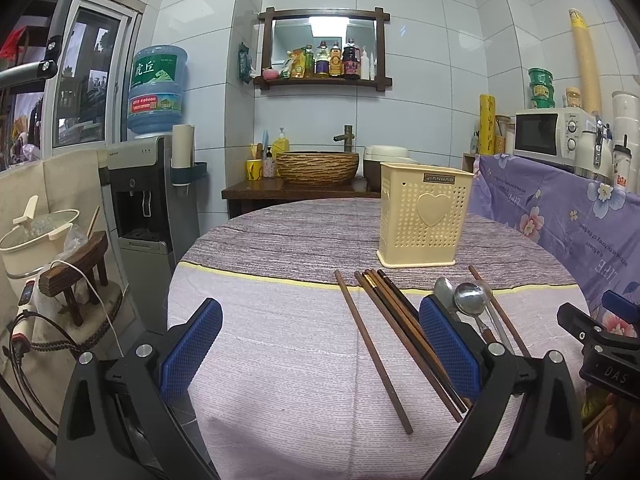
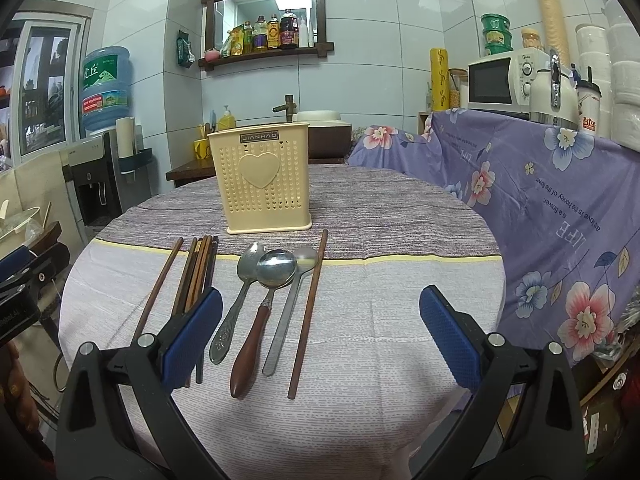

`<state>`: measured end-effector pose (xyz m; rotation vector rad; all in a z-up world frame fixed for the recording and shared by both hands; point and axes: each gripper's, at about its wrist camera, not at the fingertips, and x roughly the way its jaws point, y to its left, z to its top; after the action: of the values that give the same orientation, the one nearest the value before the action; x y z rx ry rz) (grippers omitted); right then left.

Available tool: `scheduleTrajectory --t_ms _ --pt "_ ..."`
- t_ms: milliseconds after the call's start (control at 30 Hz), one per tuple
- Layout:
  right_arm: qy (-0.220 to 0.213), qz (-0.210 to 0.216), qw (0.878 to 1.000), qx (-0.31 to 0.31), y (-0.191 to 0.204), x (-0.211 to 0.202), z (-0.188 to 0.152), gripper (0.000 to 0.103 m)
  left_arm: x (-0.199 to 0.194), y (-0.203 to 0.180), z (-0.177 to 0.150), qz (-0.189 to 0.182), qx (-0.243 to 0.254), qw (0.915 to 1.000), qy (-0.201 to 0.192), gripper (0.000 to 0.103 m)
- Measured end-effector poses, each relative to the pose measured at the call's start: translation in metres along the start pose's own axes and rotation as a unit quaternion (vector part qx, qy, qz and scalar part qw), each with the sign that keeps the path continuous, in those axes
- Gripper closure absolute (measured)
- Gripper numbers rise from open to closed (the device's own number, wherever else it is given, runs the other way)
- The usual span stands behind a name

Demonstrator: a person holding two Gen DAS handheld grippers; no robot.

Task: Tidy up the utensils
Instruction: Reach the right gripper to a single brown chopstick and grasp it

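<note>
Hovering with both grippers, left (image 1: pixel 320 344) and right (image 2: pixel 320 336), spread wide and empty. Spoons (image 2: pixel 276 268) and chopsticks (image 2: pixel 198 272) mid-table, before holder (image 2: pixel 262 188) toward far edge. Best pinching one handle, lifting clear.

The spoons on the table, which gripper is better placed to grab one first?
Probably the right gripper. Its open jaws frame the three spoons, whose handles lie straight ahead. In the left wrist view the left gripper faces the chopstick bundle instead, with the spoons off beyond its right jaw.
</note>
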<state>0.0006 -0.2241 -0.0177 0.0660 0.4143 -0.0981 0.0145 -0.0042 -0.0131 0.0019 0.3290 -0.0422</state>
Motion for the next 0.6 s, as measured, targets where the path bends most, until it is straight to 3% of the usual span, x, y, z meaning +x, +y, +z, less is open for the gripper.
scheduleTrajectory --t_ms 167,333,467,533,600 --pt "0.007 -0.005 1.000 0.000 0.000 0.003 -0.001 0.006 0.004 -0.002 0.000 -0.007 0.000 0.9999 0.011 0.005" --pt "0.020 -0.019 1.000 -0.006 -0.008 0.012 0.003 0.006 0.021 0.001 0.000 -0.018 -0.007 0.9983 0.055 0.005" --pt "0.066 -0.030 0.997 0.006 -0.024 0.038 0.016 0.006 0.043 0.008 0.004 -0.024 -0.009 0.9953 0.094 0.006" --pt "0.090 -0.034 0.995 0.013 -0.030 0.056 0.024 0.006 0.061 0.009 0.008 -0.034 -0.002 0.9919 0.123 0.016" --pt "0.111 -0.028 0.993 0.021 -0.035 0.076 0.033 0.013 0.079 0.008 0.011 -0.037 0.005 0.9872 0.155 0.023"
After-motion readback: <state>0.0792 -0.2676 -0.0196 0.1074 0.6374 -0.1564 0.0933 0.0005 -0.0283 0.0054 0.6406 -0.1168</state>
